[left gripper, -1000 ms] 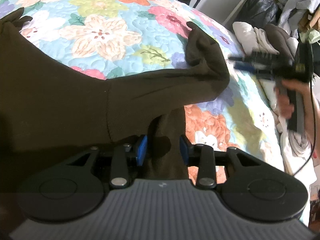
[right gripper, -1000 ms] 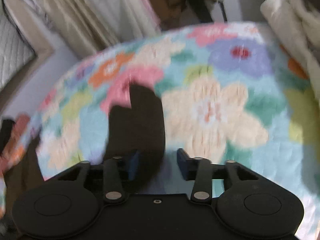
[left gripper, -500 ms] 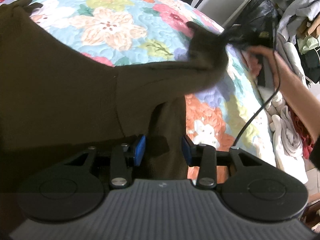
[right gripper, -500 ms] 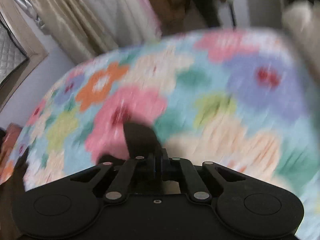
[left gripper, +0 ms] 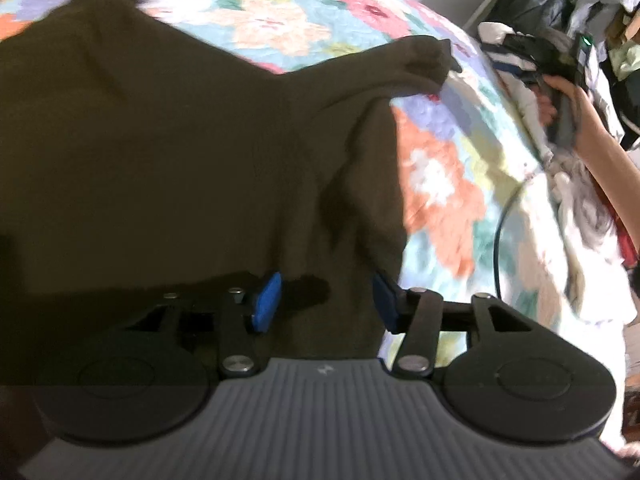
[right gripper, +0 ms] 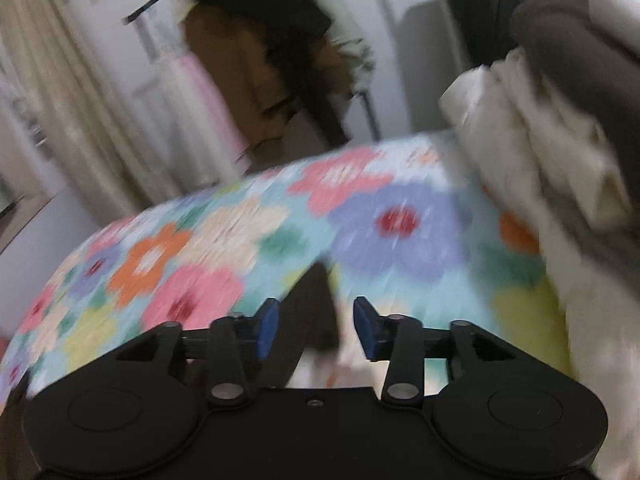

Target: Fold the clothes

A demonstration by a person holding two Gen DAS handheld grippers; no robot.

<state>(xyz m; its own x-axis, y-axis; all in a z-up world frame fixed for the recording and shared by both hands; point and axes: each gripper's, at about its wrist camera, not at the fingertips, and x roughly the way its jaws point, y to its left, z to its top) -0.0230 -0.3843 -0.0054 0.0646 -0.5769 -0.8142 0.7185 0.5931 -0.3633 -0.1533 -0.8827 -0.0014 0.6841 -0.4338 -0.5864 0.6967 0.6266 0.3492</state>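
- The left tongs (left gripper: 326, 300) are standing released, blue pads apart, with the dark brown garment (left gripper: 160, 152) lying between and beneath them on the bed's floral quilt (left gripper: 436, 176); its near hem is hiding behind the tool body.
- The right tongs (right gripper: 314, 326), clenched on the sleeve (right gripper: 316, 308) half a second ago, are now gaping over its blurred tip.
- Farther off, a pale clothes pile (right gripper: 560, 160) is smearing into blur.
- The person's right hand (left gripper: 568, 96) is now holding its tool clear of the sleeve.
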